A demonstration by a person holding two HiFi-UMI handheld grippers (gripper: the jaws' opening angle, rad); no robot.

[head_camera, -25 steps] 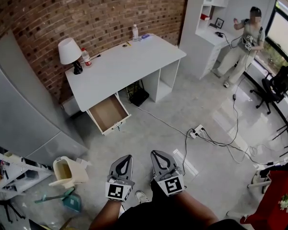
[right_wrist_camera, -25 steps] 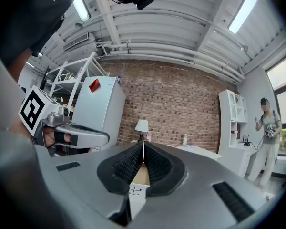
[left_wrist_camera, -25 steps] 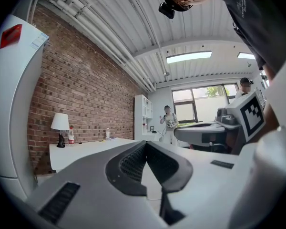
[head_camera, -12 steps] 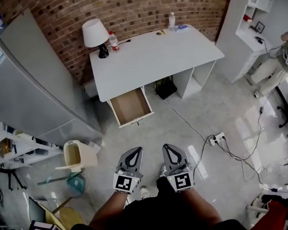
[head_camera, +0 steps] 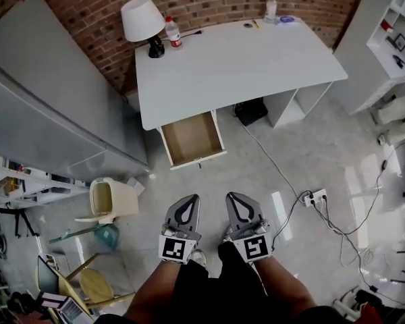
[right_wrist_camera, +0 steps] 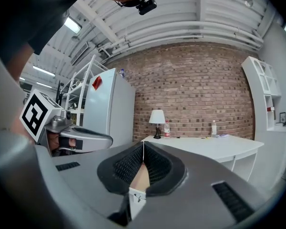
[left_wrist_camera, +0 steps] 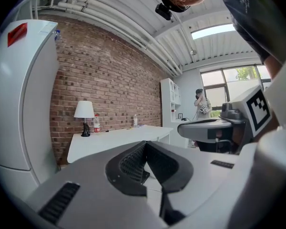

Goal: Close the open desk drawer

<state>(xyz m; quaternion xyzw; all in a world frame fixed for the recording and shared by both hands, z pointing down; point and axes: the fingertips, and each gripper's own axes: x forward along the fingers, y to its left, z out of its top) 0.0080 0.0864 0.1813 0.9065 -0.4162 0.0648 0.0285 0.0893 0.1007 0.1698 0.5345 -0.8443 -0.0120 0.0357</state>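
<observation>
Drawer (head_camera: 192,139) wide open in the head view, pulled out from under the worktop's (head_camera: 236,59) near edge by its left corner, brown bottom showing. Up on the worktop, a lamp (head_camera: 143,22) and a red-labelled bottle (head_camera: 172,32) sit at the far-left corner against the brick wall. Down low, left claw (head_camera: 190,198) and right claw (head_camera: 232,197) hang side by side over the floor (head_camera: 256,154), well apart from the drawer, both pointing towards it.

Over to the left gripper view: jaws pressed together, tips meeting, nothing between them. Beyond them is the worktop (left_wrist_camera: 114,140) with the lamp (left_wrist_camera: 84,116) on it, a white fridge (left_wrist_camera: 19,94) at the left, and the right claw (left_wrist_camera: 205,128) alongside.

Right gripper view now: jaws pressed together too, holding nothing. The drawer (right_wrist_camera: 138,178) peeks through the opening behind the tips, with the worktop (right_wrist_camera: 205,147) ahead and the left claw (right_wrist_camera: 81,137) off to the side.
</observation>
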